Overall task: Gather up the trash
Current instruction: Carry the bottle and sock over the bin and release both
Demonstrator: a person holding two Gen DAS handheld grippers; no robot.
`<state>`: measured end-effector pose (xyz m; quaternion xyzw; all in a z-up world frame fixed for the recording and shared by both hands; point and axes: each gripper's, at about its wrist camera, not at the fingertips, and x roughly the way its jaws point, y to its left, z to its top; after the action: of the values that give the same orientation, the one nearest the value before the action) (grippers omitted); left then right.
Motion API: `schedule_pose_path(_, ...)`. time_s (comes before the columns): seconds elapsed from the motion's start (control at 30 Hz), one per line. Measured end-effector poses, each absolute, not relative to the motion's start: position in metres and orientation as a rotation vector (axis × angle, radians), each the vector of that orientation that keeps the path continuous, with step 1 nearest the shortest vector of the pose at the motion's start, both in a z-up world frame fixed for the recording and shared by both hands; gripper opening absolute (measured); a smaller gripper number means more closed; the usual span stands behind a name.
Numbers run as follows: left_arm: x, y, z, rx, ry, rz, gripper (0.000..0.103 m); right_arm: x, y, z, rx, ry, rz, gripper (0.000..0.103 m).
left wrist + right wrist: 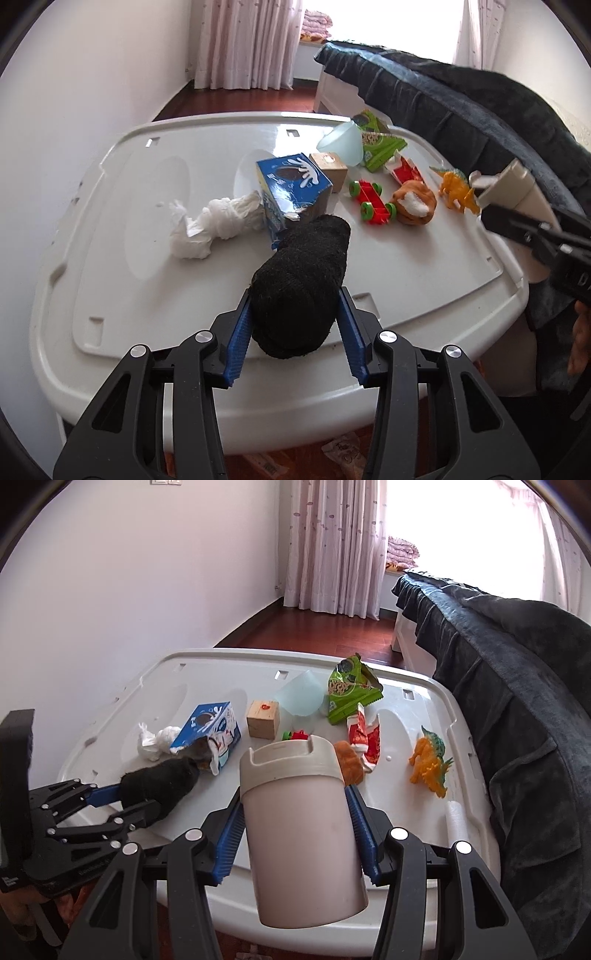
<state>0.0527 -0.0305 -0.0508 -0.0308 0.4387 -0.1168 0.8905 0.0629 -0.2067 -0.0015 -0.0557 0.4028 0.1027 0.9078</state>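
Observation:
My left gripper (295, 295) is shut on a black sock (301, 284) just above the white table's (110, 295) front edge; it also shows in the right wrist view (122, 794). My right gripper (293, 797) is shut on a beige lidded bin (299, 823), held upright at the table's near right; the bin shows in the left wrist view (517, 188). On the table lie a crumpled white tissue (214, 225), a torn blue carton (291, 188), a green snack bag (349, 690) and a red wrapper (364, 738).
A wooden block (330, 170), a pale blue bowl (341, 144), a red toy car (373, 201), a brown plush (413, 203) and an orange dinosaur (458, 188) lie on the table. A dark blanketed bed (517, 672) runs along the right; a wall is at the left.

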Motion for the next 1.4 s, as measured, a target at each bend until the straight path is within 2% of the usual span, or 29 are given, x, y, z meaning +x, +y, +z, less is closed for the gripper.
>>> schedule_pose_path(0.43, -0.028, -0.028, -0.019, -0.057, 0.892, -0.275, 0.043, -0.005, -0.199, 0.004, -0.074, 0.853, 0.234, 0.052)
schedule_pose_path(0.73, -0.091, -0.029, -0.039, -0.078, 0.96, -0.291, 0.043, -0.076, -0.185, -0.035, -0.069, 0.996, 0.241, 0.052)
schedule_pose_path(1.07, -0.105, -0.026, -0.067, -0.115, 1.069, -0.243, 0.043, -0.103, -0.178, -0.074, -0.083, 1.121, 0.202, 0.052)
schedule_pose_path(1.17, -0.107, -0.026, -0.072, -0.135, 1.093, -0.239, 0.048, -0.107, -0.177, -0.082, -0.087, 1.16, 0.2, 0.053)
schedule_pose_path(1.23, -0.108, -0.025, -0.073, -0.144, 1.106, -0.222, 0.063, -0.109, -0.178, -0.086, -0.073, 1.17, 0.193, 0.061)
schedule_pose_path(1.27, -0.108, -0.024, -0.071, -0.146, 1.103, -0.211, 0.067, -0.109, -0.18, -0.084, -0.069, 1.161, 0.178, 0.068)
schedule_pose_path(1.3, -0.108, -0.023, -0.071, -0.145, 1.1, -0.201, 0.074, -0.109, -0.181, -0.083, -0.066, 1.154, 0.171, 0.07)
schedule_pose_path(1.33, -0.108, -0.022, -0.069, -0.14, 1.094, -0.184, 0.078, -0.109, -0.183, -0.081, -0.062, 1.144, 0.165, 0.07)
schedule_pose_path(1.4, -0.108, -0.02, -0.066, -0.135, 1.079, -0.164, 0.08, -0.108, -0.187, -0.077, -0.053, 1.124, 0.153, 0.072)
